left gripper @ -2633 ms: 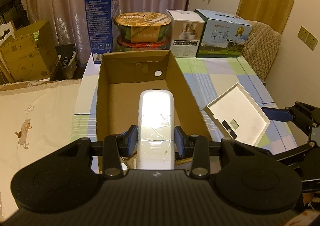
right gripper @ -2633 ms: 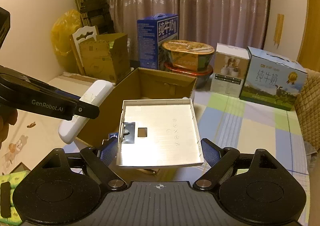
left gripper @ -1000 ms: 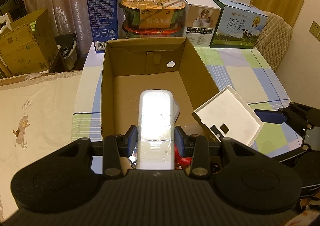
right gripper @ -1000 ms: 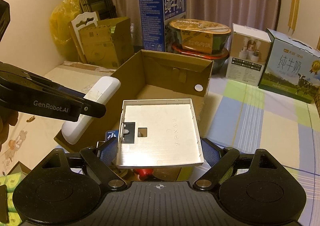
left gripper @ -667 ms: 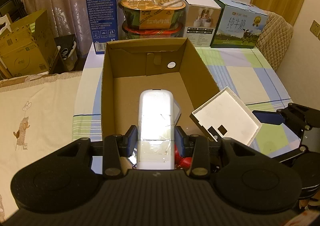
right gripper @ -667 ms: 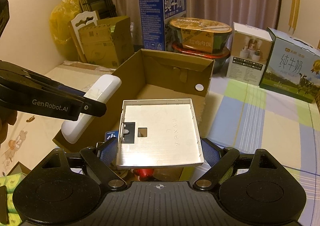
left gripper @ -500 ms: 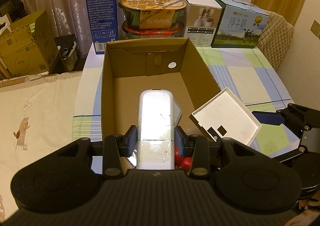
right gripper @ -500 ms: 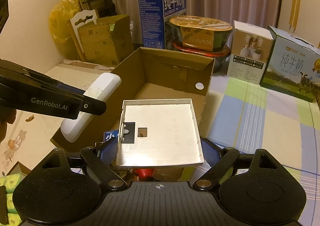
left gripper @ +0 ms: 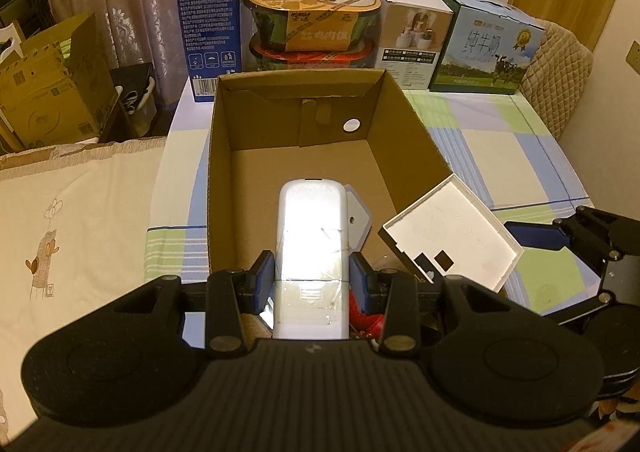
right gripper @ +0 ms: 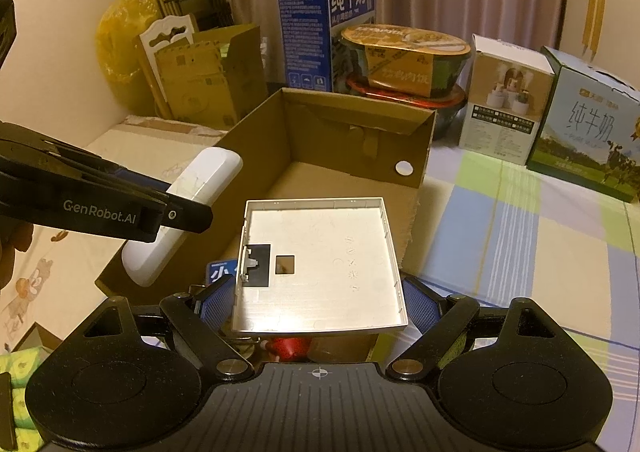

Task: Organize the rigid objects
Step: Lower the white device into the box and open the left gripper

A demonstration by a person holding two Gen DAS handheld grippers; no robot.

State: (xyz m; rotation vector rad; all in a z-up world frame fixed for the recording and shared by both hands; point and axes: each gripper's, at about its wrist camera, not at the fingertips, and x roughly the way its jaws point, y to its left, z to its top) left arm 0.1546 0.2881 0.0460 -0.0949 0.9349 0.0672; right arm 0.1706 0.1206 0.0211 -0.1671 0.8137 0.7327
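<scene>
My left gripper (left gripper: pixel 312 280) is shut on a white rounded oblong device (left gripper: pixel 311 228) and holds it over the near end of an open cardboard box (left gripper: pixel 256 123). The device also shows in the right wrist view (right gripper: pixel 188 203). My right gripper (right gripper: pixel 320 308) is shut on a flat white square plastic cover (right gripper: pixel 320 260), held over the box's near right corner (right gripper: pixel 424 155); the cover also shows in the left wrist view (left gripper: pixel 452 236). A small white part (left gripper: pixel 358 219) lies on the box floor. A red object (right gripper: pixel 286 346) and a blue label (right gripper: pixel 218 272) show under the cover.
Behind the box stand a tall blue milk carton (left gripper: pixel 208 11), stacked noodle bowls (left gripper: pixel 312 27), a white box (left gripper: pixel 412 27) and a green milk box (left gripper: pixel 484 43). A checked cloth (left gripper: pixel 500 147) covers the table. Cardboard boxes (left gripper: pixel 48 83) stand at the left.
Both grippers have moved forward toward the box with their objects still held. The box looks nearer and I look down into it more.
</scene>
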